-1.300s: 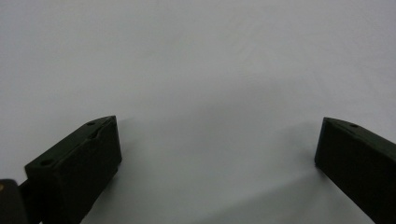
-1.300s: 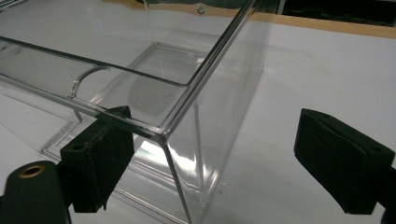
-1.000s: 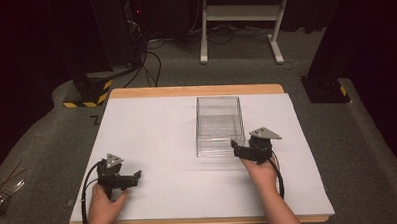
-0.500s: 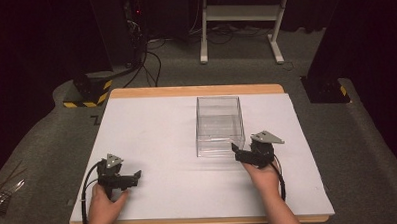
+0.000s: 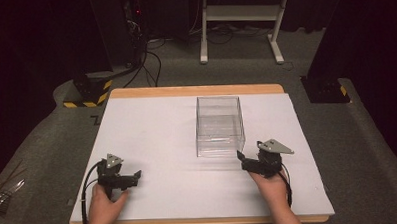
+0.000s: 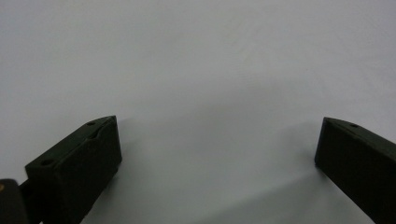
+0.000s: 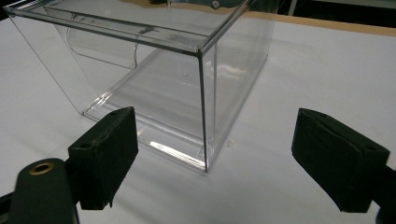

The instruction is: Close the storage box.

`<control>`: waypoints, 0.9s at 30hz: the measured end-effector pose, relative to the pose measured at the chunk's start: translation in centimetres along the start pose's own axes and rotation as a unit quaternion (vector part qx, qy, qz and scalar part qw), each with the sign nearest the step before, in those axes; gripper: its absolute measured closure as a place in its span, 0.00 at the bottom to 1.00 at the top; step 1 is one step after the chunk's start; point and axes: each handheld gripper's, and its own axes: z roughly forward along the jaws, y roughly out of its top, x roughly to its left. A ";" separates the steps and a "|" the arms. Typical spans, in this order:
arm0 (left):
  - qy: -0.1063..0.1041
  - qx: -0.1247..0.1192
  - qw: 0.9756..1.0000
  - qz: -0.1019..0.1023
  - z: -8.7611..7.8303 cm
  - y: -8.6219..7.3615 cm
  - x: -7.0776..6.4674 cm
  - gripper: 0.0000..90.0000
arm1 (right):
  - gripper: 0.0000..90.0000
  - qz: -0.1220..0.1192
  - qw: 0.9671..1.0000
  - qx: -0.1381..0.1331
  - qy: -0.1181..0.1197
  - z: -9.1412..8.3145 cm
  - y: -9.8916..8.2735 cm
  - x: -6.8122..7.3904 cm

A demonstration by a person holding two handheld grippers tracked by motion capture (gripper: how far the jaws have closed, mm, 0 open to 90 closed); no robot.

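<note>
Overhead, a person sits at a table (image 5: 152,123) covered in white, holding a black two-jaw gripper in each hand. Toward the far middle of the white surface stands a clear plastic box (image 5: 219,125), open at the top and empty, with its long sides running away from the person.

At the near right, the right hand (image 5: 270,183) holds the right gripper (image 5: 241,155) just beside the box's near right corner, close to it but not touching. In the right gripper view the jaws stand wide apart with nothing between them, and the near corner edge of the box (image 7: 187,88) rises upright in the gap beyond them, slightly ahead of the jaw tips.

At the near left, well apart from the box, the left hand (image 5: 106,208) holds the left gripper (image 5: 136,175) low over the white surface. In the left gripper view its jaws are also spread wide and hold nothing, with bare white tabletop (image 6: 205,70) beyond them.
</note>
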 end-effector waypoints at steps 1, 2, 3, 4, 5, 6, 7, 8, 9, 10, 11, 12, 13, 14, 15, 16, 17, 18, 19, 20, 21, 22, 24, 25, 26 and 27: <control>0.000 0.000 1.000 0.000 0.0 0.0 0.0 0.01 | 0.16 -0.001 1.000 0.000 0.000 -0.2 -0.1 -0.1; 0.000 0.000 1.000 0.000 0.0 0.0 0.0 0.01 | 0.16 -0.001 1.000 0.001 -0.001 -0.5 -0.3 -0.2; 0.000 0.000 1.000 -0.001 0.0 0.0 0.0 0.01 | 0.16 -0.001 1.000 0.001 -0.002 -0.7 -0.5 -0.3; 0.000 -0.001 1.000 -0.001 0.0 0.0 0.0 0.01 | 0.16 0.000 1.000 0.001 -0.003 -1.0 -0.6 -0.4; 0.000 -0.001 1.000 -0.001 0.0 0.0 0.0 0.01 | 0.16 0.000 1.000 0.002 -0.005 -1.2 -0.8 -0.6; 0.000 -0.001 1.000 -0.001 0.0 0.0 0.0 0.01 | 0.16 0.000 1.000 0.003 -0.006 -1.4 -1.1 -0.7; 0.000 -0.002 1.000 -0.003 0.0 0.0 0.0 0.01 | 0.16 0.001 1.000 0.004 -0.008 -1.5 -1.3 -0.8; 0.000 -0.002 1.000 -0.002 0.0 0.0 0.0 0.01 | 0.16 0.004 1.000 0.009 -0.013 -1.9 -1.8 -1.2; 0.000 -0.002 1.000 -0.004 0.0 0.0 -0.1 0.01 | 0.16 0.004 1.000 0.011 -0.016 -2.0 -2.1 -1.5; 0.000 -0.002 1.000 -0.004 0.0 0.0 -0.1 0.01 | 0.16 0.006 1.000 0.016 -0.019 -2.2 -2.4 -1.7; 0.000 -0.002 1.000 -0.003 0.0 0.0 -0.1 0.01 | 0.16 0.008 1.000 0.019 -0.023 -2.4 -2.7 -2.0; 0.000 -0.002 1.000 -0.003 0.0 0.0 -0.1 0.01 | 0.16 0.010 0.999 0.024 -0.027 -2.5 -2.9 -2.3; 0.000 -0.002 1.000 -0.003 0.0 0.0 -0.1 0.01 | 0.16 0.011 0.999 0.027 -0.031 -2.7 -3.2 -2.6; 0.000 -0.002 1.000 -0.003 0.0 0.0 -0.1 0.01 | 0.16 0.010 0.999 0.031 -0.033 -2.8 -3.4 -2.8; 0.000 -0.002 1.000 -0.003 0.0 0.0 -0.1 0.01 | 0.16 0.012 0.999 0.038 -0.037 -2.9 -3.6 -3.0; 0.000 -0.002 1.000 -0.003 0.0 0.0 -0.1 0.01 | 0.16 0.013 0.998 0.044 -0.040 -2.9 -3.9 -3.2; 0.000 -0.002 1.000 -0.003 0.0 0.0 -0.1 0.01 | 0.16 0.012 0.998 0.048 -0.042 -2.9 -4.1 -3.4; 0.000 -0.002 1.000 -0.003 0.0 0.0 -0.1 0.01 | 0.16 0.014 0.997 0.055 -0.046 -2.9 -4.5 -3.7; 0.000 -0.002 1.000 -0.003 0.0 0.0 -0.1 0.01 | 0.16 0.014 0.997 0.060 -0.048 -2.9 -4.7 -3.8; 0.000 -0.002 1.000 -0.003 0.0 0.0 -0.1 0.01 | 0.16 0.017 0.996 0.068 -0.049 -2.8 -5.0 -3.9; 0.000 -0.002 1.000 -0.003 0.0 0.0 -0.1 0.01 | 0.16 0.017 0.996 0.074 -0.050 -2.6 -5.2 -4.1; 0.000 -0.002 1.000 -0.003 0.0 0.0 -0.1 0.01 | 0.17 0.021 0.995 0.086 -0.051 -2.4 -5.5 -4.2; 0.000 -0.002 1.000 -0.003 0.0 0.0 -0.1 0.01 | 0.19 0.013 0.994 0.090 -0.057 -2.3 -5.4 -4.0; 0.000 -0.002 1.000 -0.003 0.0 0.0 -0.1 0.01 | 0.20 0.006 0.993 0.098 -0.059 -2.1 -5.4 -3.8; 0.000 -0.002 1.000 -0.003 0.0 0.0 -0.1 0.01 | 0.21 -0.007 0.992 0.113 -0.060 -1.8 -5.4 -3.5; 0.001 -0.002 1.000 -0.003 0.0 0.0 -0.1 0.01 | 0.21 -0.014 0.991 0.117 -0.060 -1.7 -5.4 -3.5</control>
